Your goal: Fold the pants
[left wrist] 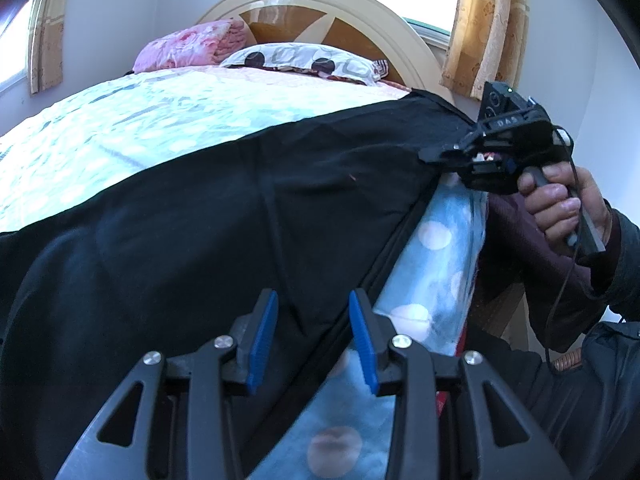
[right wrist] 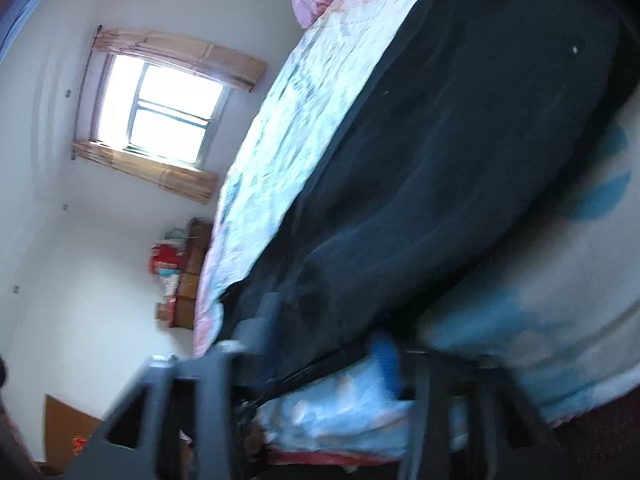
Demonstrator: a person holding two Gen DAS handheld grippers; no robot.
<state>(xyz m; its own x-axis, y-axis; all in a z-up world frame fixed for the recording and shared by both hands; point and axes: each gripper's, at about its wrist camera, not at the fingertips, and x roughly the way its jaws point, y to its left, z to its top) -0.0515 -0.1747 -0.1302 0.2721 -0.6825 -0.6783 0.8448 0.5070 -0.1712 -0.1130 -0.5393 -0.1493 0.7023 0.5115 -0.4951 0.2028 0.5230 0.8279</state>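
Observation:
Black pants [left wrist: 224, 208] lie spread across the bed, their near edge running along the side of the mattress. My left gripper [left wrist: 314, 336] hovers over that edge with its blue pads [left wrist: 262, 340] apart and nothing pinched. A hand holds my right gripper [left wrist: 426, 156] at the pants' far right corner, where its tips meet the fabric. The right wrist view is blurred: the pants [right wrist: 460, 152] fill it, and their edge passes between the fingers of my right gripper [right wrist: 324, 340], which grips the cloth.
The bed has a pale patterned cover [left wrist: 132, 128], a blue dotted sheet [left wrist: 432, 248] down its side, pillows [left wrist: 304, 60] and a curved headboard [left wrist: 320, 4]. Curtained windows [right wrist: 160, 108] sit in the walls. A person's dark sleeve [left wrist: 616, 264] is at the right.

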